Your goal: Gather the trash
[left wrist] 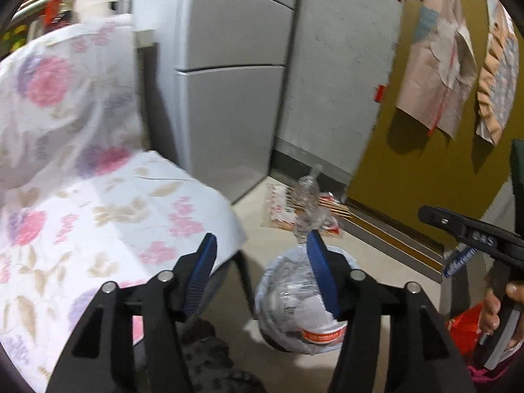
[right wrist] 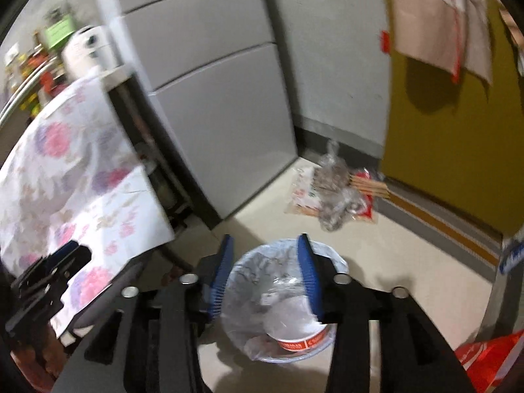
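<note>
A round bin [right wrist: 334, 262] lined with a pale plastic bag stands on the floor below both grippers; it also shows in the left wrist view [left wrist: 278, 271]. Inside lie a white cup with a red band [right wrist: 301, 340] and clear crumpled plastic [right wrist: 281, 288]. My right gripper [right wrist: 265, 239] is open and empty right above the bin. My left gripper [left wrist: 262, 237] is open and empty, above the bin's left side. The right gripper [left wrist: 471, 232] shows at the right of the left wrist view. A clear plastic bottle [left wrist: 308, 196] and flat printed wrappers [right wrist: 304, 196] lie on the floor by the wall.
A table with a floral cloth [left wrist: 98, 216] stands left of the bin. A grey fridge [right wrist: 213, 104] stands behind it. A yellow wall [right wrist: 452, 163] with hanging paper is at the right. A red bag [right wrist: 484, 360] lies at the lower right.
</note>
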